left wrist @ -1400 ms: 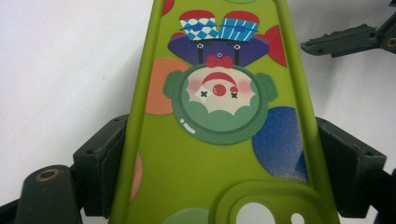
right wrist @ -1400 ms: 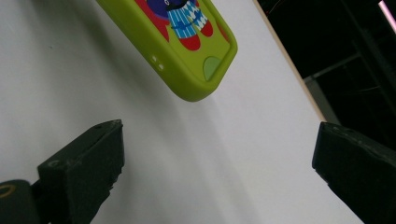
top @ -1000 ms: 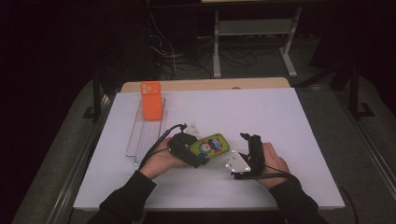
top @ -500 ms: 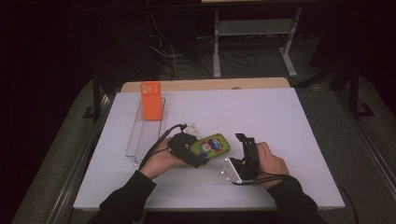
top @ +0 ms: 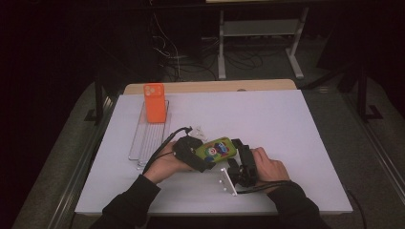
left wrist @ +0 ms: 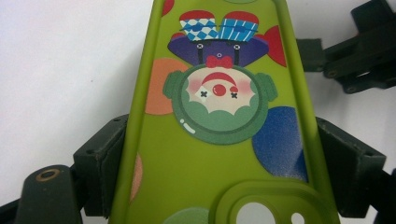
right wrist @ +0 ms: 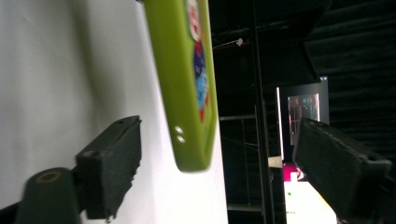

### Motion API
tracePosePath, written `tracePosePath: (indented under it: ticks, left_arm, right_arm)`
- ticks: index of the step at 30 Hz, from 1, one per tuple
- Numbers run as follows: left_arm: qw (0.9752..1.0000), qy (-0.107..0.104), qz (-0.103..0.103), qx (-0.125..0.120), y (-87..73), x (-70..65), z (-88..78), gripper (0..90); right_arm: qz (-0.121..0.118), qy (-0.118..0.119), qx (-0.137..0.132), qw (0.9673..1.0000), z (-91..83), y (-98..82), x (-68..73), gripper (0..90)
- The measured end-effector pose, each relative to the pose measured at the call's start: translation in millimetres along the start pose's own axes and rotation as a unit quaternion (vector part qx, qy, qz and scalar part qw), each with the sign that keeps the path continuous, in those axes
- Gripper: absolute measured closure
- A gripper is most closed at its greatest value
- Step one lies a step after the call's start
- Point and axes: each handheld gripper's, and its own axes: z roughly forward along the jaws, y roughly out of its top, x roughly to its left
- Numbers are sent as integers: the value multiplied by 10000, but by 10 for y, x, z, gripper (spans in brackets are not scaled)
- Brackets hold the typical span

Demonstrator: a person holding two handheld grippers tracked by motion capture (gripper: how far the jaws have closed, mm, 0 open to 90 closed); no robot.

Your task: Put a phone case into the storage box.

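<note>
A green phone case (top: 217, 149) with a clown picture is held just above the white table, with my left gripper (top: 203, 157) shut on its long edges near the camera cut-out. In the left gripper view both pads (left wrist: 109, 158) press on the case (left wrist: 219, 140). My right gripper (top: 237, 151) sits at the case's other end. Its jaws have just been closing. In the right gripper view the case's end (right wrist: 184, 84) lies between the pads (right wrist: 114, 158), with a gap on each side, so the right gripper (right wrist: 219, 158) is open.
An orange phone case (top: 154, 102) stands upright at the far end of a clear slotted rack (top: 150, 136), left of my hands. The white table (top: 286, 119) stretches to the right and far side. Dark floor, cables and a stand lie beyond it.
The right gripper has moved left towards the green case, and its jaws now flank the case's end. The left gripper and the case have stayed in place.
</note>
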Motion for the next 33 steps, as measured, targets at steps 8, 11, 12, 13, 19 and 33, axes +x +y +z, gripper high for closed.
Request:
tracePosePath:
  ticks: [8, 11, 12, 13, 19, 33]
  left_arm:
    - [10000, -49, 44, -1, 1, -14, 8, 151]
    - [10000, -49, 56, 1, 2, -14, 9, 150]
    - [10000, -52, 54, 1, 2, -15, 10, 150]
    - [10000, -48, 58, -1, 1, -16, 12, 150]
    - [9999, -79, 64, 1, 2, -23, 16, 150]
    - [9999, -147, 44, -13, -2, -1, 13, 148]
  right_arm:
    - [-300, -5, -69, 9995, 8, 61, 76, 344]
    - [-359, -53, -58, 9993, 10, 64, 91, 426]
    - [-359, -78, -74, 9993, 11, 64, 95, 453]
    - [-379, -98, -98, 9992, 12, 64, 99, 477]
    - [-460, 22, -84, 9989, 1, 70, 102, 602]
    - [-601, 135, -94, 9981, 1, 87, 130, 749]
